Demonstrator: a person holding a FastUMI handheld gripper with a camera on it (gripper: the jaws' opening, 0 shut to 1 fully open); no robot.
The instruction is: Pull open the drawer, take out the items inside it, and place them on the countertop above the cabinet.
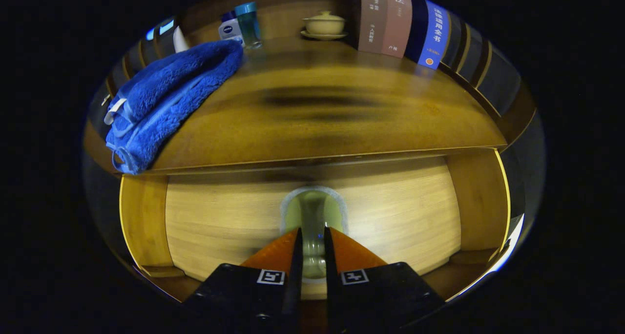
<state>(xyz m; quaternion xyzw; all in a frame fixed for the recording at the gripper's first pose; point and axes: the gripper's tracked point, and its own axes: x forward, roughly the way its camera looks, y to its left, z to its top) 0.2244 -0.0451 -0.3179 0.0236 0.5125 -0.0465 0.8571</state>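
The drawer front (219,217) is a pale wooden panel under the countertop (317,124), set between darker cabinet sides. At its middle sits a round recess with a glossy drawer handle (313,212). My gripper (311,230) is right at the panel, its two fingers close together with the handle's stem pinched between them. The drawer's inside is hidden, and I cannot tell whether the drawer stands out from the cabinet.
On the countertop a folded blue towel (166,94) lies at the left, hanging over the front edge. Behind it stand a small white bottle (231,27) and a teal bottle (248,21). A lidded cream bowl (324,24) and upright books (400,24) stand at the back.
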